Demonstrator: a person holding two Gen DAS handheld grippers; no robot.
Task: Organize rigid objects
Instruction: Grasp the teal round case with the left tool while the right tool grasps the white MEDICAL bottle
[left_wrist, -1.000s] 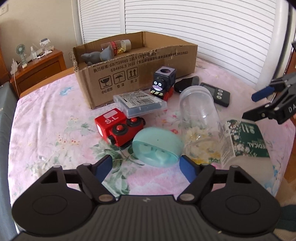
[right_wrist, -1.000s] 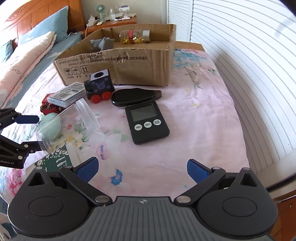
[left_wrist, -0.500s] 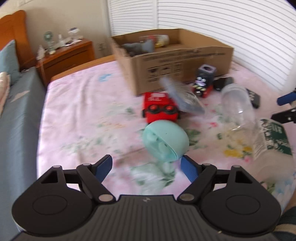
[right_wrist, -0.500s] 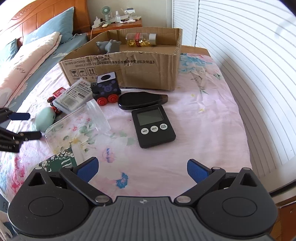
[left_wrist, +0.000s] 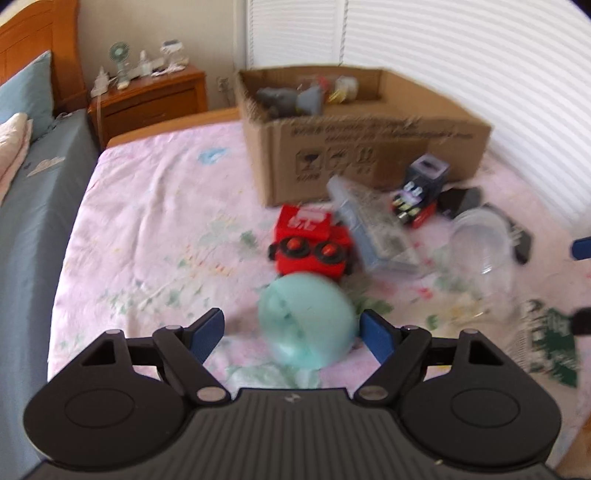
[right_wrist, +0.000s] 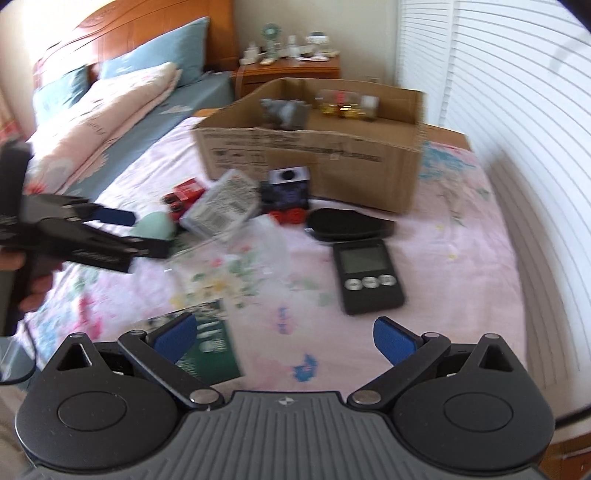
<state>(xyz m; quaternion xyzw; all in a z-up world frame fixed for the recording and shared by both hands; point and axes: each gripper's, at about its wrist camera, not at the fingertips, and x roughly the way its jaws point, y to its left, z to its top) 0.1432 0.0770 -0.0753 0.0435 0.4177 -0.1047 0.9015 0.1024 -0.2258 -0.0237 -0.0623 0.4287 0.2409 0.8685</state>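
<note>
Two blue pads of my left tool (left_wrist: 291, 330) are flanking the mint-green egg-shaped case (left_wrist: 306, 321) at the lower centre of the left wrist view; the jaws are spread, and I am seeing a gap on the left side, while blur hides whether the right pad touches. I am judging this the approach to a grasp. To do it well, I am centring the case between the pads, sinking lower so they meet its widest part, then closing slowly, since the rounded shell could squirt out. The cardboard box (left_wrist: 369, 147) is waiting at upper centre on the bed, beyond the red toy train (left_wrist: 314, 243). My right tool (right_wrist: 284, 338) is hanging spread and empty over the floral sheet.
</note>
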